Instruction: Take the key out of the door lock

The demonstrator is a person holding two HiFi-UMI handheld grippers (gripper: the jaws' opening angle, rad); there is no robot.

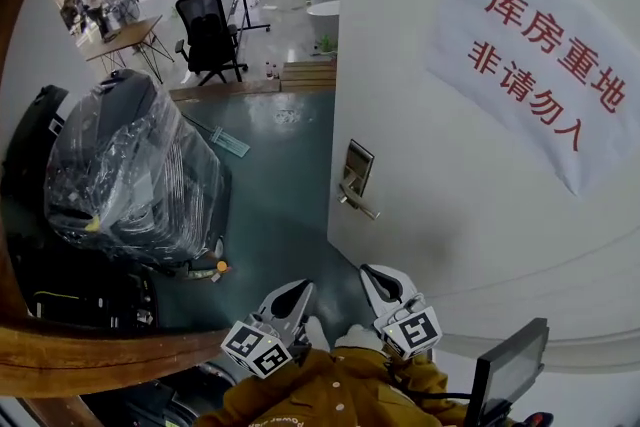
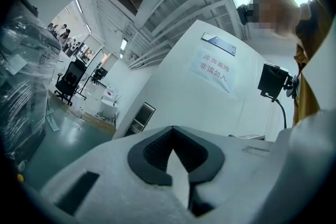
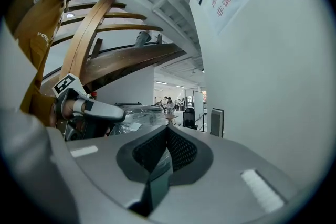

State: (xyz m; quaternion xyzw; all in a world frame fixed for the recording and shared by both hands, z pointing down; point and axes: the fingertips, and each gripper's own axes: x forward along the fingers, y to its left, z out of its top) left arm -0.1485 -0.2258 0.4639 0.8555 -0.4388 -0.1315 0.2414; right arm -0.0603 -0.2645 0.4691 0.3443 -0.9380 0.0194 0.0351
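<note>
Left gripper (image 1: pixel 298 291) and right gripper (image 1: pixel 378 277) are sitting side by side at 6 o'clock in the head view. Both are well apart from the lock plate (image 1: pixel 357 167), which is standing at about 12 o'clock from them, near the edge of the white door (image 1: pixel 450 245). A metal handle (image 1: pixel 358 203) is sticking out just under the plate. The key is too small to make out there. A paper sign (image 1: pixel 540 65) with red characters is hanging on the door at 2 o'clock. A bulky object wrapped in clear film (image 1: pixel 130 165) is standing at 9 o'clock on the green floor (image 1: pixel 280 175).

In the left gripper view, the jaws are pressing together and are holding nothing. The lock plate (image 2: pixel 143 115) is showing at 11 o'clock from them, far off.

In the right gripper view, the jaws are also lying closed and empty. The lock plate (image 3: pixel 216 122) is showing at 1 o'clock from them, and the left gripper (image 3: pixel 100 111) is appearing at 9 o'clock.
</note>
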